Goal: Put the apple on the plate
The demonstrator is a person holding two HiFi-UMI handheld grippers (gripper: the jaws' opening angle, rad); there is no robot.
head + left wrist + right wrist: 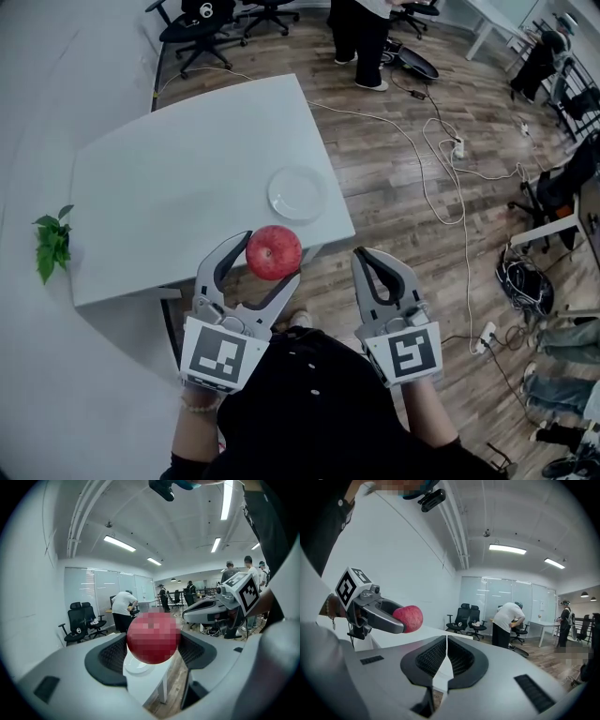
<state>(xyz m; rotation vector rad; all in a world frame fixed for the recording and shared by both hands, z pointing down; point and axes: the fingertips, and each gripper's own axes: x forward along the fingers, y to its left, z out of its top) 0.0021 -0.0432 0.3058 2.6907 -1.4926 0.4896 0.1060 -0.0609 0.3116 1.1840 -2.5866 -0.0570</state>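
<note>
Left gripper (270, 257): jaws clamped on the apple (274, 251), one pad on each side, carried in the air at the near edge of the table (187, 178), toward its near right corner. Right gripper (362, 255): jaws pressed together with nothing between them, just right of the left gripper, over the floor. Table: white, bearing only the plate. Plate (297, 192): white, empty, by the table's right edge close to the near right corner; it lies ahead of the left jaws and slightly to their right, near. Apple: red, round, no long axis to mind; not yet over the plate. Judgement: the left gripper is the one to carry it forward and a little right, lower, then release; rolling off the shallow plate is the risk.
</note>
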